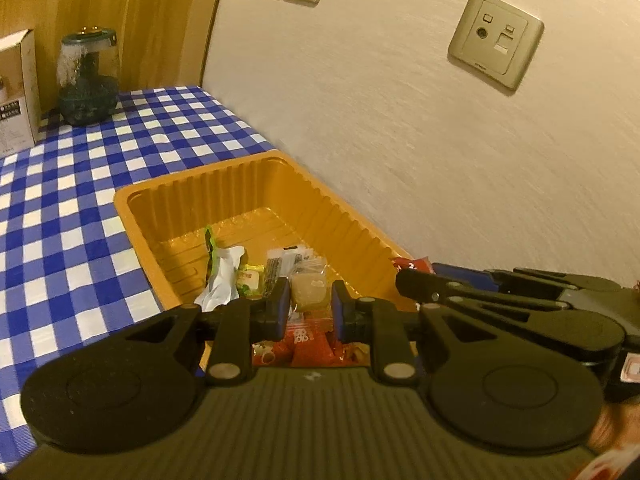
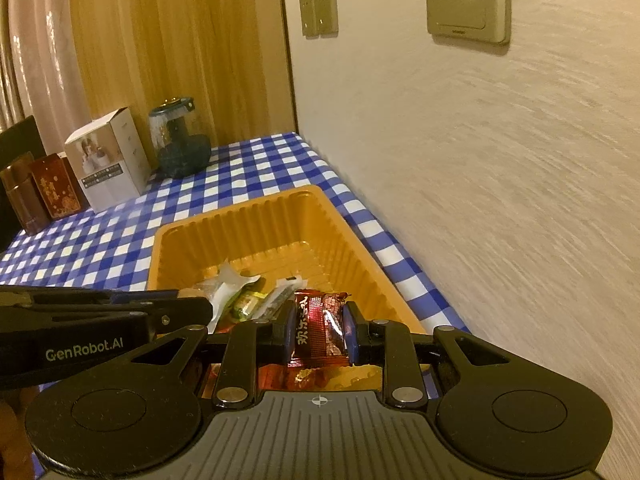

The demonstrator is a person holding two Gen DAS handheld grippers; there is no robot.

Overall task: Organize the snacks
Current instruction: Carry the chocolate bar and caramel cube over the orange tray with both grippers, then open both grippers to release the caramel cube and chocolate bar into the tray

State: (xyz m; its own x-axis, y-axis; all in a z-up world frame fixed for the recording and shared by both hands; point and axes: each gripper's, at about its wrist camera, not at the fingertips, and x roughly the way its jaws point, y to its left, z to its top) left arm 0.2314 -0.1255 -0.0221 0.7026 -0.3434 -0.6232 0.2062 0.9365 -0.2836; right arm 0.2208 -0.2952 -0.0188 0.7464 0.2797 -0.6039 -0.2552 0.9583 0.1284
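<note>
Left wrist view: the left gripper point(image 1: 311, 307) hangs over the near end of the orange tray point(image 1: 256, 168), which sits on the checked counter point(image 1: 80, 184) close against the wall. Its jaws are clenched on a pale, clear-wrapped snack point(image 1: 310, 288), the blue pads pressing its two sides. Holding it above the tray suits a drop among the packets already gathered there: a white and green packet point(image 1: 222, 276), a small clear sachet point(image 1: 286, 262) and red packets point(image 1: 308, 344) nearer the camera. The right gripper point(image 1: 416, 280) reaches in from the right edge, just beside the tray's wall, with a red wrapper at its tip. A dark glass jar point(image 1: 88, 80) and a white box point(image 1: 16, 88) stand well apart at the far end.

Right wrist view: the right gripper point(image 2: 316, 330) is closed on a dark red foil snack point(image 2: 318, 328), held upright between its pads over the tray's point(image 2: 240, 216) near end. The left gripper point(image 2: 188, 308) comes in from the left at about the same level, so both snacks appear headed for the same pile. The tray's far half is bare, leaving room to release. Brown tins point(image 2: 36, 192) stand next to the white box point(image 2: 108, 160).
</note>
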